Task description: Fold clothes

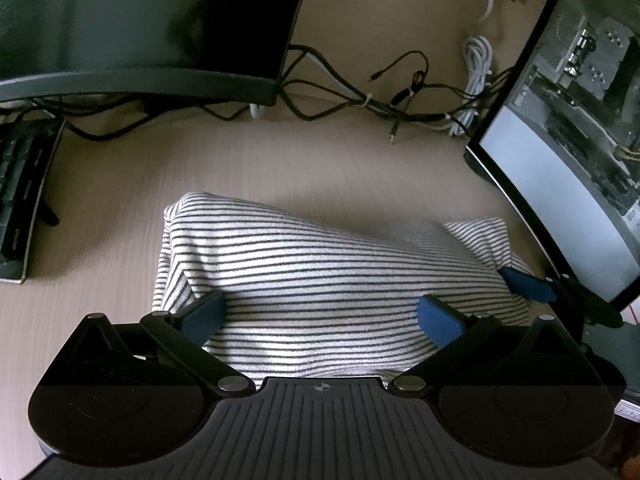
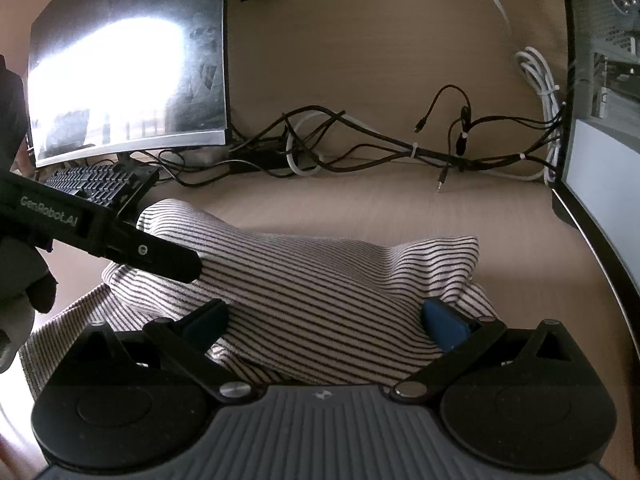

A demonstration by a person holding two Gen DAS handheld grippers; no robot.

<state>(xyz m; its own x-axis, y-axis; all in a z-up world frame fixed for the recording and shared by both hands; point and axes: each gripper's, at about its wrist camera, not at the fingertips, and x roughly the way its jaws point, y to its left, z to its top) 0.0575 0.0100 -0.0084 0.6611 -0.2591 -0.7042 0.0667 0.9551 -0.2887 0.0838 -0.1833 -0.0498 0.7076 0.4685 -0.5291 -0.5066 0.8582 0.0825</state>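
Wide-open left gripper (image 1: 320,314) and right gripper (image 2: 324,320) over bunched striped garment (image 1: 304,280); near hem hidden beneath both.

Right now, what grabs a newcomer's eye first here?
The striped shirt, bunched in a folded heap on the desk mid-frame. The left claw and the right claw both stand wide open over its near edge, gripping nothing. Behind it, tangled cables run between two monitors.
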